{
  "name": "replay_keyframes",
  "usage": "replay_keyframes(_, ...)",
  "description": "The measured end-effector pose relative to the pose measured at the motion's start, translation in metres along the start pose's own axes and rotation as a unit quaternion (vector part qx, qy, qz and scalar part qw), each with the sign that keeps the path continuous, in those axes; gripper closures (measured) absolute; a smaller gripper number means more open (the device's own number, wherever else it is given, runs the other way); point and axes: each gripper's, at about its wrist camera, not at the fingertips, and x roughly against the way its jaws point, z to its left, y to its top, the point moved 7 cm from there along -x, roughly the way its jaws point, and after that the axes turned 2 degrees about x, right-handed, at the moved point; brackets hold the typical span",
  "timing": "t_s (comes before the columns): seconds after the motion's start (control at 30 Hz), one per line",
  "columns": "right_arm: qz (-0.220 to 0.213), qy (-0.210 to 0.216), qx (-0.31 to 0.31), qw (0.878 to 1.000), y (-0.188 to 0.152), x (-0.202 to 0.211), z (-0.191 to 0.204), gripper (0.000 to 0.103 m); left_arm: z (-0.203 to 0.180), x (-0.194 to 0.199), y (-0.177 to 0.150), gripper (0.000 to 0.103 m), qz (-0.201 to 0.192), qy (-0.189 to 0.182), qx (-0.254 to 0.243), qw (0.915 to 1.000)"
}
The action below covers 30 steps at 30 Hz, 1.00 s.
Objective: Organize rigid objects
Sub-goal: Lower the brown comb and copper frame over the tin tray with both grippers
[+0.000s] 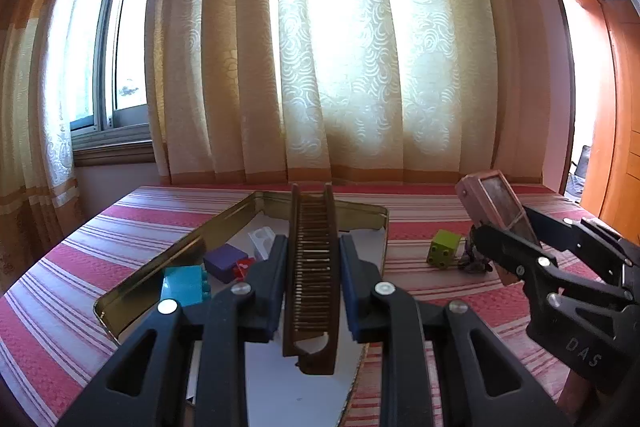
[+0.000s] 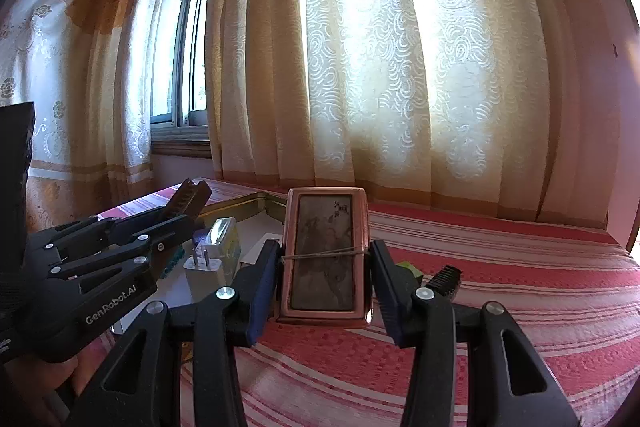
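Mid-carry on both sides, by the look of it. Left tool (image 1: 313, 283) clamped tight on a brown folding comb (image 1: 313, 267), held lengthwise between the pads and hanging over the open gold tin tray (image 1: 224, 223) on the red-striped table (image 1: 80, 267). Right tool (image 2: 323, 279) gripping a pinkish rectangular case with a picture window and a rubber band round it (image 2: 323, 251), raised off the table just to the right of the tray. Already in the tray: a teal building block (image 1: 185, 285), a purple block (image 1: 224, 261), a small red piece (image 1: 243, 267) and a white charger plug (image 2: 206, 263), so sorting seems well along. Still out on the table: a green cube with round holes (image 1: 443, 249) and a dark little thing next to it (image 1: 474, 263), too murky to name. Probably also a black comb-like piece (image 2: 447, 279) beside the right tool, hard to be sure. Best guess for the step in hand: dropping the comb into the tray, case waiting its turn. Next move likely calls for lowering the comb onto a bare patch near the tray's front, tipping it flatter first, then letting go without knocking the blocks. After that, swinging the case leftward over the tray rim without bumping the left tool, since both sit pretty close together.
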Motion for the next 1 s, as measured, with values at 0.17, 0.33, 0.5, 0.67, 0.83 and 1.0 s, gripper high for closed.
replay_keyframes(0.17, -0.001, 0.003, 0.0, 1.0, 0.0, 0.0, 0.004, 0.055, 0.004, 0.0, 0.0, 0.079, -0.001, 0.004, 0.001, 1.0)
replay_keyframes(0.33, -0.003, 0.008, 0.0, 1.0, 0.0, 0.001, 0.008, 0.055, 0.008, 0.001, 0.0, 0.079, -0.004, 0.009, 0.003, 0.9999)
replay_keyframes(0.5, -0.003, 0.012, 0.0, 1.0, 0.0, 0.0, 0.011, 0.055, 0.012, 0.001, 0.0, 0.079, -0.003, 0.012, 0.004, 0.9999)
replay_keyframes(0.67, -0.004, 0.014, 0.0, 1.0, 0.001, -0.002, 0.015, 0.055, 0.016, 0.002, 0.001, 0.079, -0.005, 0.015, 0.006, 0.9999)
replay_keyframes(0.83, -0.003, 0.018, 0.003, 1.0, 0.002, -0.004, 0.02, 0.055, 0.023, 0.003, 0.001, 0.079, -0.005, 0.02, 0.01, 0.9997)
replay_keyframes(1.0, -0.002, 0.022, 0.005, 1.0, 0.002, -0.007, 0.025, 0.055, 0.03, 0.004, 0.002, 0.079, -0.007, 0.025, 0.011, 0.9996)
